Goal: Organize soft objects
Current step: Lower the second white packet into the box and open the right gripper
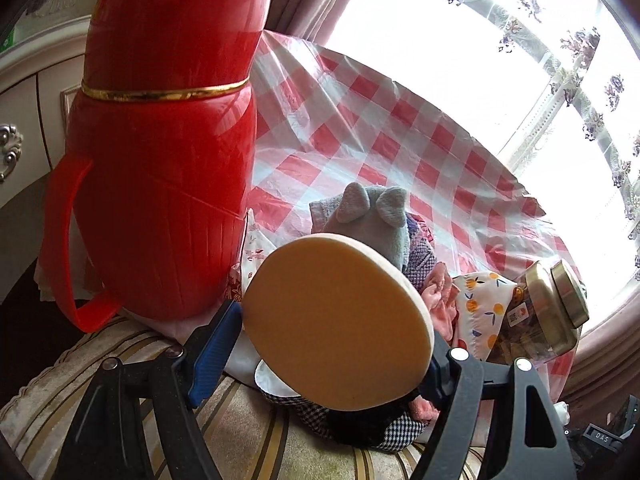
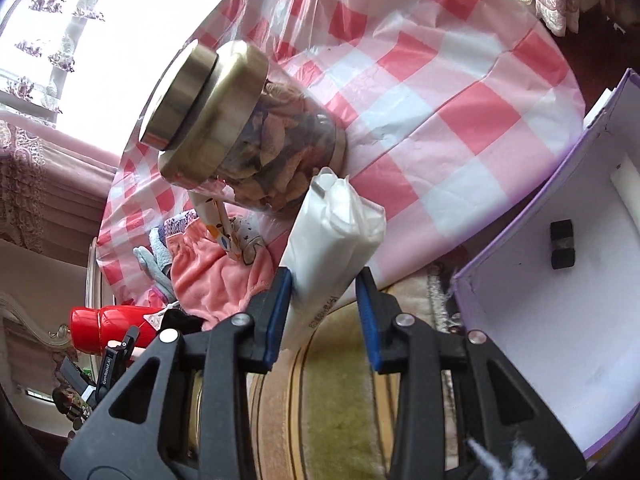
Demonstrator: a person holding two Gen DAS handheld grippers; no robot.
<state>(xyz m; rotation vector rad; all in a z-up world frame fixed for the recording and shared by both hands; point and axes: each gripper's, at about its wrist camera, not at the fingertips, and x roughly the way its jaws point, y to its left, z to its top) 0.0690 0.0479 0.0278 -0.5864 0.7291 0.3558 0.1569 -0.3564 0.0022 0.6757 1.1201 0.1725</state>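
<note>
My left gripper (image 1: 336,344) is shut on a round tan sponge disc (image 1: 340,320) and holds it above a heap of soft things: a grey plush toy (image 1: 372,216), a pink cloth (image 1: 440,292) and a houndstooth fabric (image 1: 384,428). My right gripper (image 2: 324,300) is shut on a white plastic-wrapped soft pack (image 2: 332,232), held upright over the table's edge. The pink cloth (image 2: 216,276) and grey plush (image 2: 152,264) lie to its left. An open lilac box (image 2: 560,300) with a white inside stands at the right.
A tall red thermos (image 1: 160,160) stands close at the left of the left gripper. A glass jar with a brass lid (image 2: 240,128) stands on the red-checked tablecloth (image 2: 440,100). A striped cushion (image 1: 240,420) lies below both grippers. A window is behind.
</note>
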